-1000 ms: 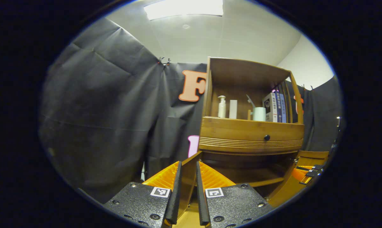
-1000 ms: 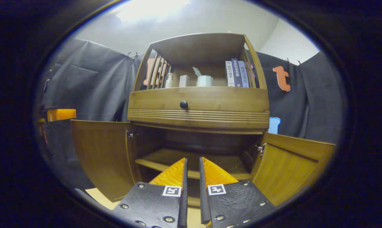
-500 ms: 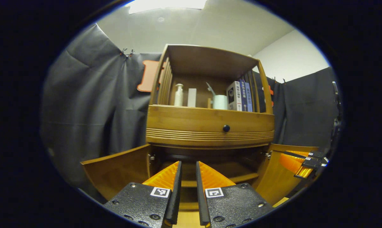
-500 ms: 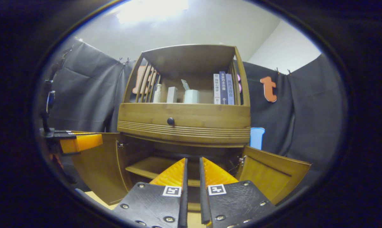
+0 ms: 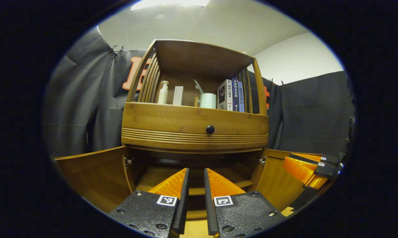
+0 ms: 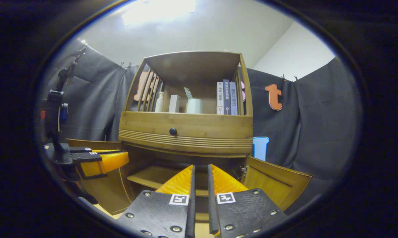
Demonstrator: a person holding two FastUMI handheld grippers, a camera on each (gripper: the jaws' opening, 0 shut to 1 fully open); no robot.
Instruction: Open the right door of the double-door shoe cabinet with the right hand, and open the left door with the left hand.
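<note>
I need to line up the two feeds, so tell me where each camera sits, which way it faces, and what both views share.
Left gripper view: rides the left gripper, low, facing up at the shoe cabinet; own fingers at the bottom, the right gripper at its right.
Right gripper view: rides the right gripper, low, facing the cabinet; own fingers at the bottom, the left gripper at its left.
Shared: left door and right door open, drawer knob, books.

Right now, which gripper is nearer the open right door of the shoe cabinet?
Right. The right gripper hangs just in front of the right door; the left gripper faces the cabinet's open middle, nearer the left door.
</note>
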